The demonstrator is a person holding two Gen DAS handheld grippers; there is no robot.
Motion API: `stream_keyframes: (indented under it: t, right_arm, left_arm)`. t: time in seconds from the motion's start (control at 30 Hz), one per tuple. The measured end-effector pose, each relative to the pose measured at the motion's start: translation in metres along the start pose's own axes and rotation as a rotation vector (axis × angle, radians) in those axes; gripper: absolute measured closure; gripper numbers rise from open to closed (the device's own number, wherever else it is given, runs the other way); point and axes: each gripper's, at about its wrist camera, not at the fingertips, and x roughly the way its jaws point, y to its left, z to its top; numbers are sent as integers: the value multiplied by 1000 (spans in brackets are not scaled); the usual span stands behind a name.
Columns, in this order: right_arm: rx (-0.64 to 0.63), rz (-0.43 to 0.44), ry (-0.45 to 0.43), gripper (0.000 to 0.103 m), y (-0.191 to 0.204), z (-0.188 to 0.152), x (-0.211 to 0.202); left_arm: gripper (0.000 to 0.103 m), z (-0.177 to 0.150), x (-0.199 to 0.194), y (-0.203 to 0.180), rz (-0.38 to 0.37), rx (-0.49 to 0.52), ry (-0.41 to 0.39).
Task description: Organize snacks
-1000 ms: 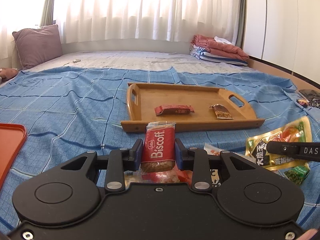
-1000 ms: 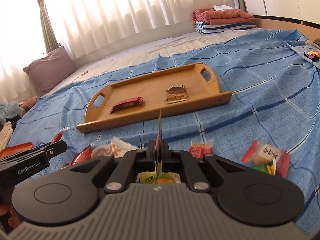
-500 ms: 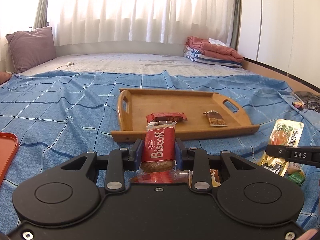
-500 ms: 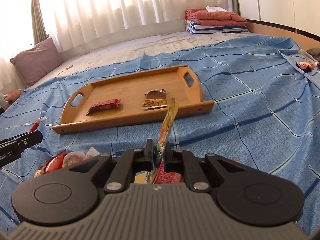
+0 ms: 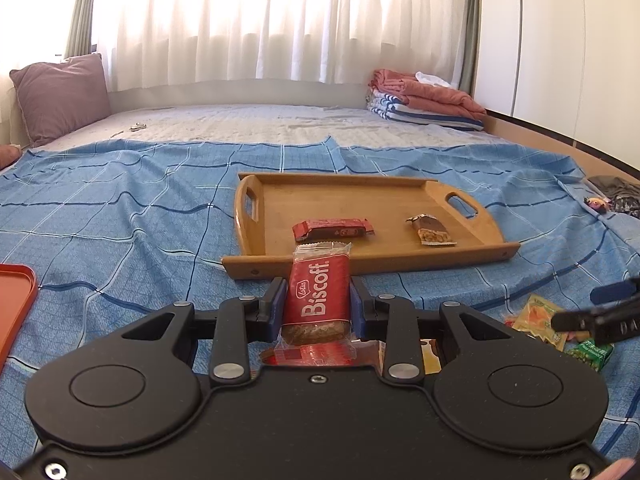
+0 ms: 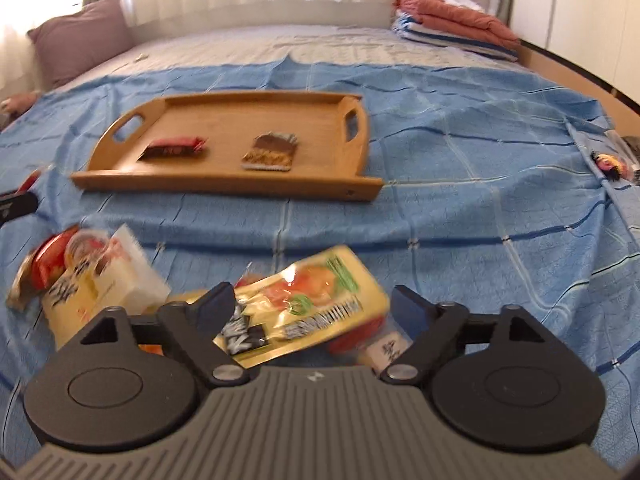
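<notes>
My left gripper [image 5: 318,296] is shut on a red Biscoff biscuit pack [image 5: 318,292], held upright above the bed in front of the wooden tray [image 5: 260,270]. The tray [image 6: 224,184] holds a red bar [image 5: 332,228] and a brown nut bar [image 5: 430,230]. My right gripper [image 6: 316,300] is open; a yellow snack packet [image 6: 304,304] lies flat between its fingers on the snack pile. The right gripper's tip shows at the right of the left wrist view [image 5: 600,316].
Loose snacks [image 6: 80,268] lie on the blue checked bedspread [image 6: 480,208] near me. An orange tray [image 5: 14,300] is at the far left. A purple pillow [image 5: 60,96], folded blankets [image 5: 424,100] and small items [image 6: 612,160] sit at the bed's edges.
My right gripper opened and let go of the yellow packet, which fell flat onto the pile. My left gripper kept the Biscoff pack and shifted slightly towards the tray.
</notes>
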Motion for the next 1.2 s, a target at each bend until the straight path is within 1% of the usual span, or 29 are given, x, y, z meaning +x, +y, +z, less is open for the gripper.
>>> stream_keyframes:
  t: [0.03, 0.07, 0.13, 0.17, 0.23, 0.27, 0.33, 0.4, 0.43, 0.5, 0.57, 0.63, 0.67, 0.73, 0.8, 0.83, 0.9, 1.0, 1.07, 1.1, 1.13, 1.17, 1.2]
  right_arm:
    - [-20, 24, 2, 9, 3, -4, -1]
    - [-51, 41, 5, 4, 7, -9, -3]
    - [-120, 32, -3, 0, 19, -17, -3]
    - [-190, 27, -14, 0, 27, -22, -3]
    - [-381, 25, -10, 0, 41, -27, -1]
    - [-507, 25, -2, 0, 47, -27, 0]
    - [-690, 25, 5, 0, 50, -20, -2]
    - [-826, 45, 38, 0, 48, -5, -4]
    - [-871, 59, 59, 0, 46, 2, -4]
    - [-955, 111, 146, 0, 44, 13, 5]
    - [-1030, 158, 224, 0, 48, 15, 17]
    - [-1096, 174, 278, 0, 52, 12, 35]
    - [-1107, 186, 297, 0, 54, 12, 44]
    - [-1076, 233, 318, 0, 53, 18, 55]
    - [-1006, 279, 302, 0, 45, 28, 62]
    - [-988, 296, 308, 0, 43, 31, 66]
    - [-932, 335, 349, 0, 37, 35, 80]
    - [-793, 382, 428, 0, 26, 49, 97]
    - [-641, 361, 448, 0, 14, 53, 103]
    - [-576, 347, 435, 0, 10, 53, 103]
    - [-520, 332, 409, 3, 5, 54, 102]
    - [-452, 308, 380, 10, 0, 56, 100]
    - [-371, 276, 350, 12, -6, 57, 99]
  left_arm:
    - [72, 0, 0, -1, -3, 0, 1]
    - [72, -1, -1, -2, -5, 2, 2]
    - [72, -2, -2, -3, -5, 14, 0]
    - [72, -2, -3, -4, -4, 22, 0]
    - [72, -2, -3, -4, -3, 35, 6]
    - [72, -3, -3, -4, 0, 39, 8]
    - [72, -3, -3, -3, 6, 38, 10]
    - [72, -4, -3, -3, 10, 27, 12]
    - [72, -4, -2, -2, 13, 18, 15]
    - [72, -6, 0, -1, 12, -4, 27]
    - [72, -8, 3, -1, 9, -26, 44]
    - [72, -10, 7, 0, 13, -33, 58]
    - [72, -11, 9, 0, 17, -31, 62]
    - [72, -12, 11, 0, 24, -24, 67]
    - [72, -13, 14, 0, 29, -28, 76]
    - [72, -13, 16, 1, 31, -33, 81]
    - [72, -12, 20, 1, 31, -38, 82]
    - [72, -10, 24, 2, 37, -52, 88]
    - [72, -10, 25, 3, 38, -57, 89]
    - [72, -10, 26, 3, 41, -57, 90]
    - [72, -10, 27, 3, 43, -57, 92]
    - [72, -10, 29, 3, 44, -57, 94]
    - [72, -10, 30, 3, 44, -57, 97]
